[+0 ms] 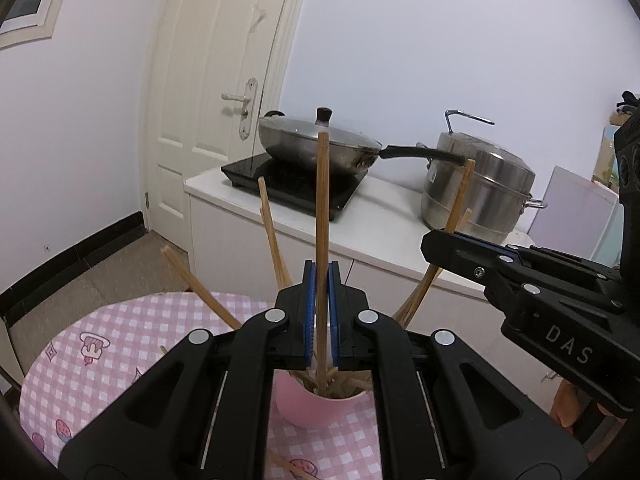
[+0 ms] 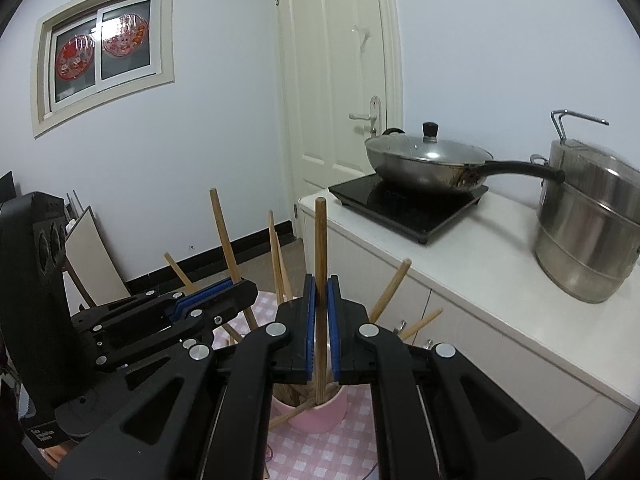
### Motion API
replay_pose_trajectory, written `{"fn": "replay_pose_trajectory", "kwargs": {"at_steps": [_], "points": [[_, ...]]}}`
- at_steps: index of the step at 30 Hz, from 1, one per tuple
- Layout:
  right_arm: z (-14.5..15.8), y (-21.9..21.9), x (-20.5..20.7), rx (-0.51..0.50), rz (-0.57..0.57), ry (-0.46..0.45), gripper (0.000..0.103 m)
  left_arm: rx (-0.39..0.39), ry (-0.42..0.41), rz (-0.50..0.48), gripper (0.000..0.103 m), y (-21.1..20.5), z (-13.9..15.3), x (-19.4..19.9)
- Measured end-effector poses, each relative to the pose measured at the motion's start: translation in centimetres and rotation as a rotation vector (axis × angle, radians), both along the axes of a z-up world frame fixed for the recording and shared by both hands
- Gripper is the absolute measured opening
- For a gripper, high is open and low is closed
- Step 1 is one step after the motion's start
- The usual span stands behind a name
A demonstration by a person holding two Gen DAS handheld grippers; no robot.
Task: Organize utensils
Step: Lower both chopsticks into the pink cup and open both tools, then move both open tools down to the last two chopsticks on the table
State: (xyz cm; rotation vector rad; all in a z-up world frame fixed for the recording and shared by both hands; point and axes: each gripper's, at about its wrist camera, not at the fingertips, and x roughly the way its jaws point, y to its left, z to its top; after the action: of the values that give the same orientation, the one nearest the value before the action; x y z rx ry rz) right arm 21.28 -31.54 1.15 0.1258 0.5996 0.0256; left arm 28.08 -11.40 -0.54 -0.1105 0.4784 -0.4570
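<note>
The left gripper (image 1: 322,304) clamps one upright round wooden chopstick (image 1: 322,216), its lower end inside the pink plastic cup (image 1: 316,406) on the pink checked tablecloth (image 1: 120,344). The right gripper (image 2: 320,312) likewise pinches another wooden chopstick (image 2: 320,240) standing in that cup among splayed chopsticks

A home kitchen. A lidded wok (image 2: 428,164) sits on an induction hob (image 2: 404,208) beside a steel steamer pot (image 2: 592,236) on a white counter (image 2: 480,280). Nearby are a panelled door (image 2: 340,80), a small window (image 2: 104,48) and a pink checked tablecloth (image 1: 132,340)
</note>
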Motion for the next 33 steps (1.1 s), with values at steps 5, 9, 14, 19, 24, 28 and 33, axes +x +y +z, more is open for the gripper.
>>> {"fn": "replay_pose_trajectory", "kwargs": {"at_steps": [5,9,14,19,24,28,33], "points": [[-0.6,-0.1,-0.1,0.008,-0.006,0.022,0.005,0.006,0.03,-0.002,0.006,0.1,-0.8,0.3],[-1.1,-0.4,-0.4,0.028,-0.012,0.036,0.005,0.009,0.045,-0.007,0.006,0.1,-1.0,0.2],[-1.1,-0.9,-1.0,0.056,-0.023,0.038,0.005,0.019,0.02,-0.015,0.007,0.0,-0.5,-0.6],[-0.5,-0.6,-2.0,0.06,-0.019,0.024,0.008,0.026,-0.007,-0.025,0.007,0.0,0.4,-1.7],[0.8,-0.3,-3.2,0.051,-0.024,-0.015,0.024,0.063,-0.044,-0.009,0.007,0.0,1.4,-3.2],[1.9,0.0,-4.5,0.036,-0.023,-0.047,0.026,0.076,-0.08,0.01,0.011,0.6,2.5,-4.6],[3.0,0.6,-6.2,0.026,-0.019,-0.083,0.028,0.092,-0.121,0.048,0.024,1.9,3.6,-6.6]]}}
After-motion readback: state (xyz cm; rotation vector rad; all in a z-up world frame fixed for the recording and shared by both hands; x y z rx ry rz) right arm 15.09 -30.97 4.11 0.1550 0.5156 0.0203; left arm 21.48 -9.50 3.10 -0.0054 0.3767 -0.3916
